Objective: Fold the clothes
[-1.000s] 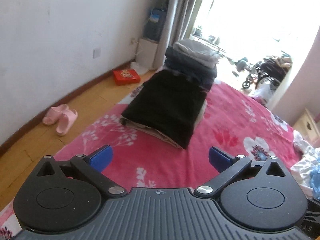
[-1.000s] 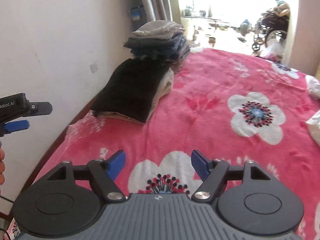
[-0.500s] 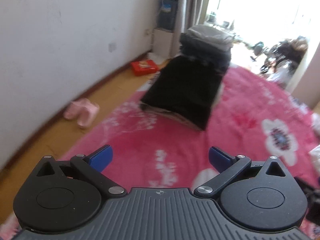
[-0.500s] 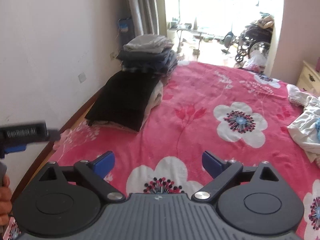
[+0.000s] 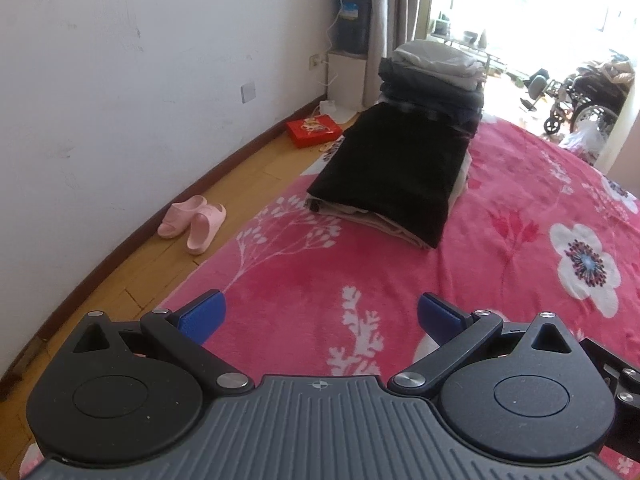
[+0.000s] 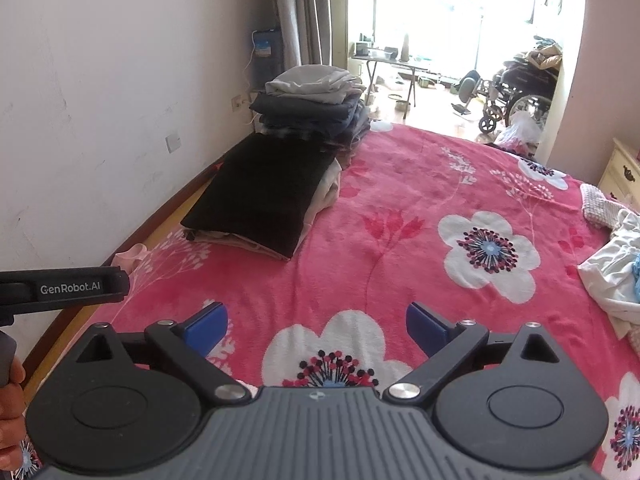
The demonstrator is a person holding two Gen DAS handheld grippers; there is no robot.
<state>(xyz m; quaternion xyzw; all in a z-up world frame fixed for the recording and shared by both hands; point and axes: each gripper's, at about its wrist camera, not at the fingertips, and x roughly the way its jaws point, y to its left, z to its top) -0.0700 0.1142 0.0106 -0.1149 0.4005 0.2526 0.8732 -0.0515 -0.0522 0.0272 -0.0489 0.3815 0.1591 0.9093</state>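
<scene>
A folded black garment (image 5: pixel 394 172) (image 6: pixel 260 192) lies on top of a low pile of beige clothes at the bed's left edge. Behind it stands a taller stack of folded grey and dark clothes (image 5: pixel 434 76) (image 6: pixel 312 100). Loose white and light blue clothes (image 6: pixel 612 268) lie crumpled at the bed's right side. My left gripper (image 5: pixel 320 316) hovers open over the pink blanket, well short of the black garment, nothing between its blue pads. My right gripper (image 6: pixel 316 322) is also open and empty above a white flower print. The left gripper's body (image 6: pixel 64 288) shows at the right wrist view's left edge.
The bed wears a pink floral blanket (image 6: pixel 420 240). Pink slippers (image 5: pixel 192 220) and a red box (image 5: pixel 314 130) lie on the wooden floor by the white wall. A wheelchair (image 6: pixel 516 92) and a folding table (image 6: pixel 392 68) stand in the bright area beyond. A cream nightstand (image 6: pixel 622 168) is at far right.
My right gripper's jaws have spread wider and it has pulled back and up, showing more of the bed. The left gripper has swung so the clothes piles sit further right and farther off.
</scene>
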